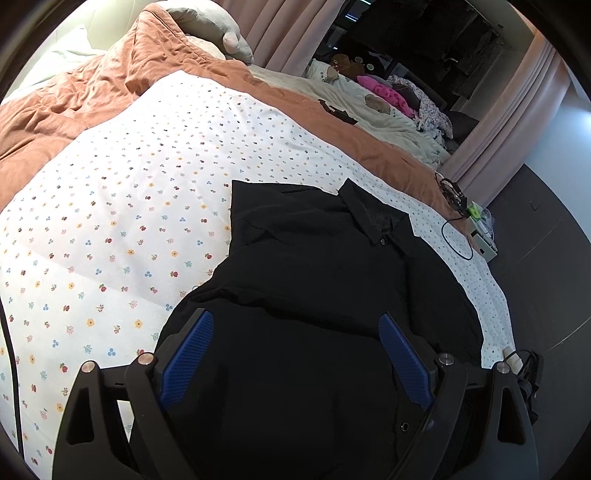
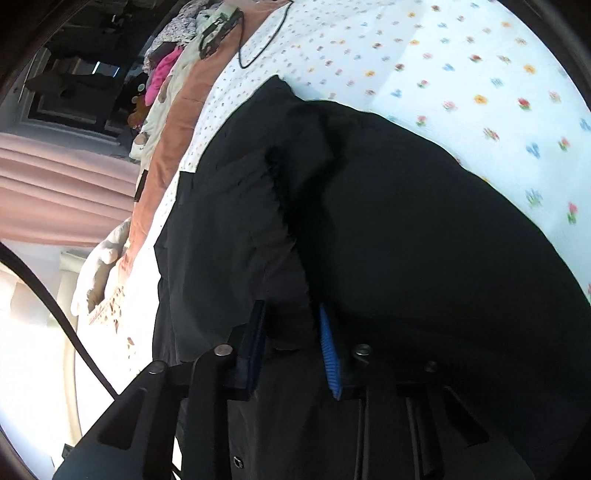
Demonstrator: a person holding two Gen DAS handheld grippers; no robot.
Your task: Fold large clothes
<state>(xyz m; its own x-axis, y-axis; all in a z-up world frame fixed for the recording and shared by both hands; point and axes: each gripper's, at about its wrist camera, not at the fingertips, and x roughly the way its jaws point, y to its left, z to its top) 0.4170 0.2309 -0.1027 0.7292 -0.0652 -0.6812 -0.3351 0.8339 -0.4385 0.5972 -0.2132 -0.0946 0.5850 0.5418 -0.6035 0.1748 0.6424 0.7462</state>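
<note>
A black collared shirt (image 1: 314, 258) lies on a white floral sheet (image 1: 129, 221), its collar (image 1: 365, 210) toward the far right. My left gripper (image 1: 295, 315) hovers over the shirt's near part, open wide, with nothing pinched between its blue pads (image 1: 188, 354). In the right wrist view the same shirt (image 2: 406, 221) is bunched into a raised fold. My right gripper (image 2: 291, 306) has its jaws drawn close together, with a gather of black fabric filling the gap between the blue pads (image 2: 328, 350). The shirt's lower part is hidden under both grippers.
An orange duvet (image 1: 74, 103) is heaped at the back left with a pale pillow (image 1: 218, 26). More clothes (image 1: 388, 92) are piled at the far end. A black cable (image 1: 456, 236) and small devices (image 1: 480, 232) sit by the bed's right edge, beyond which is dark floor (image 1: 546, 258).
</note>
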